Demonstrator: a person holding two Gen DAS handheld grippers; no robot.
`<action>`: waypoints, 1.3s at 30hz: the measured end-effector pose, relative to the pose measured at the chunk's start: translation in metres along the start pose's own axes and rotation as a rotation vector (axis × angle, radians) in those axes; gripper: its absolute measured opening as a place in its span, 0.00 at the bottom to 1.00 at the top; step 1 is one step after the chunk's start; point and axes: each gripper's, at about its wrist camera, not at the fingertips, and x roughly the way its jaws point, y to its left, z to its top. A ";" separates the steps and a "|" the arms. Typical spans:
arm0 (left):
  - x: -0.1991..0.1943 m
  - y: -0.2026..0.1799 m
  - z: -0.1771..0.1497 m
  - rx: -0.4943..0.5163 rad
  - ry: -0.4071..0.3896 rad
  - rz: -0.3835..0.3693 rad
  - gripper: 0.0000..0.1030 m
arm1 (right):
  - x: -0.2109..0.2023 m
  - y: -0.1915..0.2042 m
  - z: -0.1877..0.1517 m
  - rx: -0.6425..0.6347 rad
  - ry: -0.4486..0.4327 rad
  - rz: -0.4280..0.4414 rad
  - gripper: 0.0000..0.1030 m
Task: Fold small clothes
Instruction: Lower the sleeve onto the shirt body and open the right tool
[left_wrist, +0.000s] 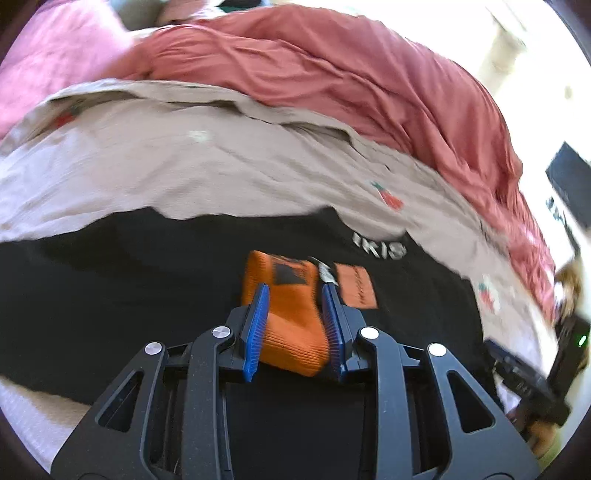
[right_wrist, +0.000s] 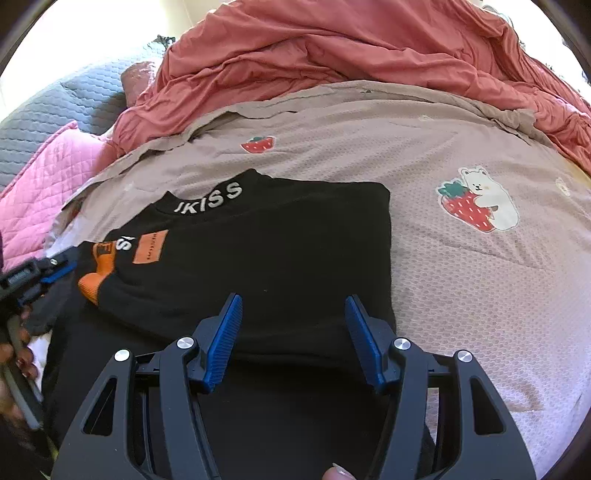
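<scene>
While the black top (right_wrist: 258, 258) lies partly folded on the beige sheet (right_wrist: 461, 277), neck lettering toward the far side, its orange cuff (left_wrist: 291, 325) sits between the blue pads of my left claw (left_wrist: 295, 310), which I judge to be gripping it, though that view is blurred and the pads may only rest against the ribbing. My right claw (right_wrist: 293, 325) hangs unclenched over the near edge of the folded body, nothing between its pads. From the right view the cuff (right_wrist: 96, 275) sticks out at the top's left edge, the sleeve laid across the chest beside the orange patch (right_wrist: 149, 246). Trouble from here would be mine: if I pull the cuff sideways with a loose hold, it could slip free and the sleeve spring back. Dragging it hard could skew the folded body, since my right claw pins nothing. Behind, the red quilt (right_wrist: 332, 62) is heaped close and could snag a wide swing.
</scene>
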 end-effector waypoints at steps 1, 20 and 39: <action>0.004 -0.007 -0.003 0.026 0.009 -0.005 0.21 | 0.001 0.002 0.000 -0.008 0.001 0.004 0.55; 0.018 0.023 -0.017 -0.009 0.121 0.206 0.28 | 0.007 0.001 -0.008 0.012 0.038 0.008 0.64; 0.034 -0.036 -0.037 0.118 0.140 0.067 0.56 | 0.029 0.001 -0.006 -0.009 0.106 -0.023 0.64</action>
